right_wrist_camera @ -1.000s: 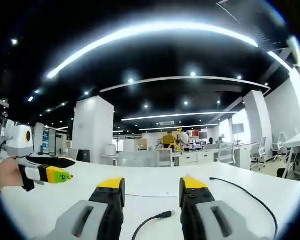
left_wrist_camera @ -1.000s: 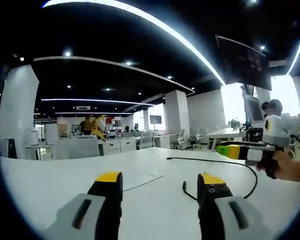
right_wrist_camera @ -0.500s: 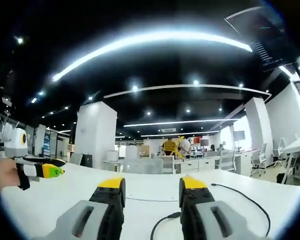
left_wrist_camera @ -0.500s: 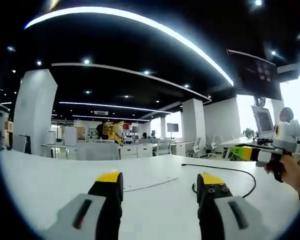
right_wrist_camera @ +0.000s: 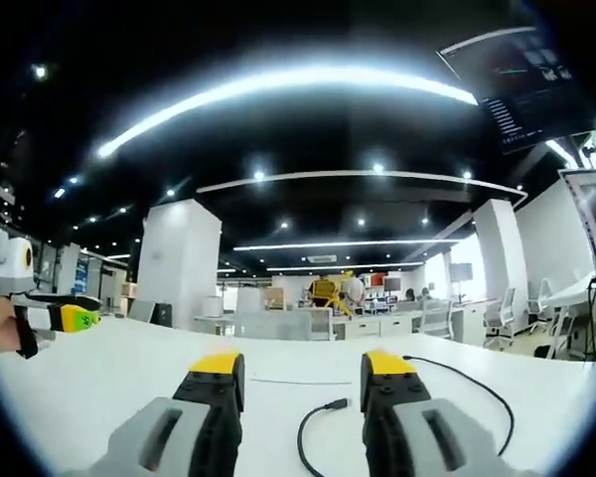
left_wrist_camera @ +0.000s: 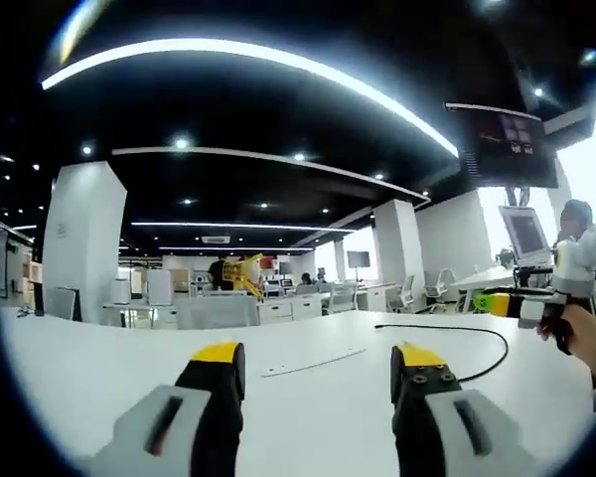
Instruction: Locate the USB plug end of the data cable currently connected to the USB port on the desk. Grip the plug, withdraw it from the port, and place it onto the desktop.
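White tabletop (right_wrist_camera: 119, 368) stretches away toward an open office with a white pillar (right_wrist_camera: 179, 263), rows of desks (left_wrist_camera: 228, 310) and curved ceiling light strips (right_wrist_camera: 278, 84). On it lies the black cable (right_wrist_camera: 313, 437), its plug (right_wrist_camera: 336, 404) free between the right tool's (right_wrist_camera: 303, 373) spread jaws. The left tool (left_wrist_camera: 318, 358) is also apart, gripping nothing.

left gripper (left_wrist_camera: 318, 363) open over desk (left_wrist_camera: 99, 368) | cable (left_wrist_camera: 482, 343) apparently right | right gripper (left_wrist_camera: 512, 303) beyond
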The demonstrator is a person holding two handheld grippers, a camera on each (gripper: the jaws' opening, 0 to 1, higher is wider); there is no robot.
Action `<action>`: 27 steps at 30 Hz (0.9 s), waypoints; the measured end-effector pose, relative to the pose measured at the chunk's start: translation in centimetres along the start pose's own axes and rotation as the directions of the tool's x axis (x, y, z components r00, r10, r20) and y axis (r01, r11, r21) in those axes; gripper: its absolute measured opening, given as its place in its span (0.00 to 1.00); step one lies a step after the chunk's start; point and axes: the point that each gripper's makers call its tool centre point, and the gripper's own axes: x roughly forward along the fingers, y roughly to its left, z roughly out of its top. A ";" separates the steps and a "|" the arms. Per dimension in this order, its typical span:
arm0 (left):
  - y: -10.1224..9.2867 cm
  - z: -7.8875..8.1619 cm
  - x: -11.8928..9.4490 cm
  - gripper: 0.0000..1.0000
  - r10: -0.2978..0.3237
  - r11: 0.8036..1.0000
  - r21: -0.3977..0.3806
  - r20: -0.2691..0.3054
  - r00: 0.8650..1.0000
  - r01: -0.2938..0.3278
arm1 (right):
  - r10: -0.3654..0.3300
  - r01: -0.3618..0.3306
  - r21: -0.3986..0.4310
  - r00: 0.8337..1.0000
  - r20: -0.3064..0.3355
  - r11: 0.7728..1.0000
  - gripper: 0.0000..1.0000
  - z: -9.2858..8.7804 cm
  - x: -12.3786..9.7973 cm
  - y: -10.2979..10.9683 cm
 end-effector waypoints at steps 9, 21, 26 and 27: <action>0.8 -1.9 -3.2 0.60 0.060 0.998 -0.010 -0.031 0.998 -0.060 | -0.020 0.020 0.009 0.999 -0.033 1.000 0.49 -1.6 -2.5 0.3; 4.9 -5.2 -5.6 0.59 0.207 0.978 0.008 -0.059 0.976 -0.207 | -0.081 0.080 -0.035 0.996 -0.032 0.996 0.48 -3.2 -3.6 -0.2; 6.2 -6.1 -6.3 0.59 0.252 0.968 0.021 -0.063 0.966 -0.251 | -0.104 0.105 -0.039 0.994 0.007 0.994 0.47 -3.0 -3.9 -0.5; 6.5 -6.3 -6.4 0.59 0.261 0.965 0.027 -0.062 0.963 -0.259 | -0.113 0.114 -0.049 0.993 0.014 0.992 0.47 -2.9 -3.9 -0.6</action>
